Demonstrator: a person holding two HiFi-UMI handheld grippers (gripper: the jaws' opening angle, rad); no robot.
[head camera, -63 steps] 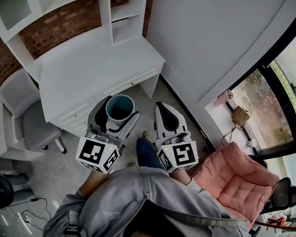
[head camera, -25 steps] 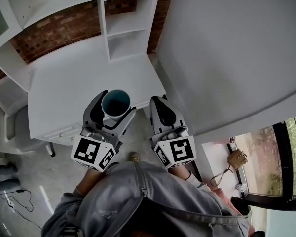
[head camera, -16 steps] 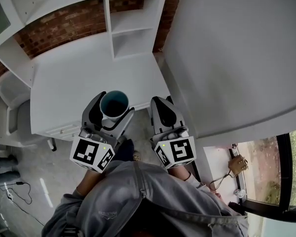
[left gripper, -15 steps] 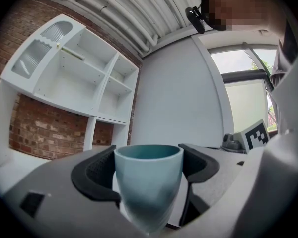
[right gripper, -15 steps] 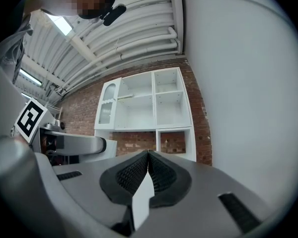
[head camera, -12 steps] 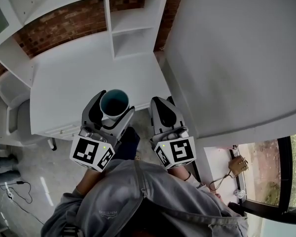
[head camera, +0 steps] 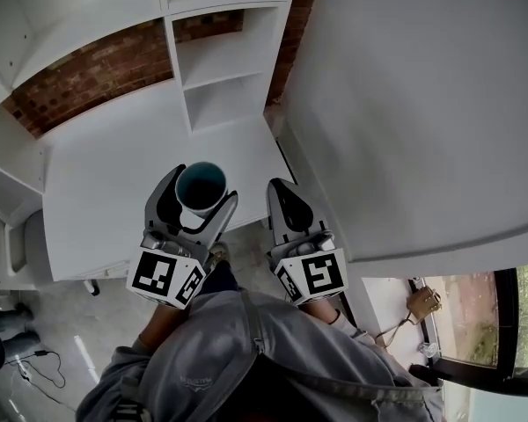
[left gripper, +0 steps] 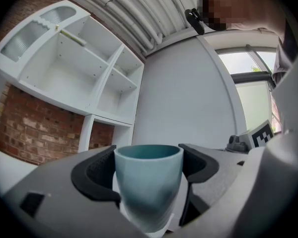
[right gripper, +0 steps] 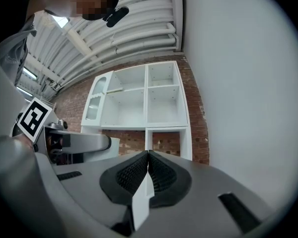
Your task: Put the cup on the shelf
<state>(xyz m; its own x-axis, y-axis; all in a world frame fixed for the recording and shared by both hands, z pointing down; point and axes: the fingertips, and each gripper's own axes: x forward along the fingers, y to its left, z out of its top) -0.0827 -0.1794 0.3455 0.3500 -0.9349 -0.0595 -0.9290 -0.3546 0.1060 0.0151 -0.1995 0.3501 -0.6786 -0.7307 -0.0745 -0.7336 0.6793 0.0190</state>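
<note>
A teal cup [head camera: 201, 184] stands upright between the jaws of my left gripper [head camera: 199, 199], whose pads press on its sides above the front of the white desk [head camera: 114, 183]. In the left gripper view the cup [left gripper: 148, 182] fills the gap in the left gripper [left gripper: 148, 168]. My right gripper [head camera: 282, 192] hangs beside it to the right, shut and holding nothing; its pads [right gripper: 159, 175] meet. The white shelf unit [head camera: 218, 60] with open cubbies stands at the back of the desk, ahead of both grippers, and shows as the shelf unit [right gripper: 149, 100] in the right gripper view.
A brick wall [head camera: 88, 69] runs behind the desk. A large white panel [head camera: 405, 104] stands close on the right. A grey chair [head camera: 4, 244] sits at the desk's left. A window [head camera: 519, 315] and a brown bag [head camera: 421, 304] lie at lower right.
Both grippers and the held cup have moved forward, from over the floor to over the desk's front edge. The shelf unit is nearer. Neither gripper's state has changed.
</note>
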